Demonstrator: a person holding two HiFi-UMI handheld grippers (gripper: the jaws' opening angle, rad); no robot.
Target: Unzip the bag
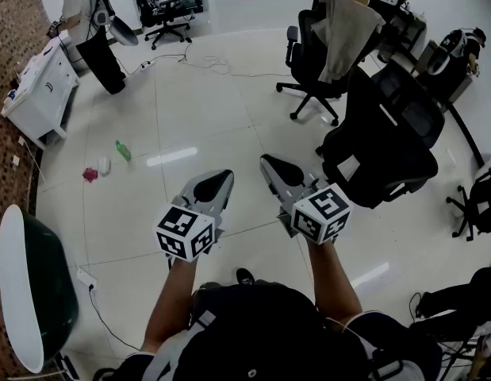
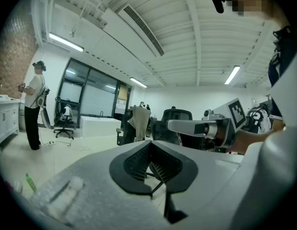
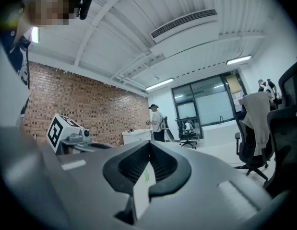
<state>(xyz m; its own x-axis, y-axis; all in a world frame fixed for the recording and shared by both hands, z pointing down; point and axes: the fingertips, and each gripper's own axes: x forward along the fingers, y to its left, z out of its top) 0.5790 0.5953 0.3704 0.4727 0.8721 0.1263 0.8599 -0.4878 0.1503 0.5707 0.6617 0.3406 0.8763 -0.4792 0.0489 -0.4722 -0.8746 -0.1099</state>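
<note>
Left gripper point(image 1: 221, 175): jaws pressed together, nothing between them. Held low in front of me, tips pointing away over the floor.
Right gripper point(image 1: 269, 163): jaws likewise fully closed and empty; only pale floor shows through the slot behind the tips. The two grippers are side by side, apart, tips leaning slightly toward each other.
Bag: I cannot pick it out in any view, so its place, heading and long axis I cannot tell.
Floor, left and beyond: green bottle point(image 1: 122, 151) lying down, long axis slanting away to the left; contents unreadable. Near it are a small white object point(image 1: 104, 165) and a red one point(image 1: 90, 174).
Right: black office chair point(image 1: 380, 149).
Far left: person point(image 1: 78, 10) standing by a white cabinet point(image 1: 39, 86).
</note>
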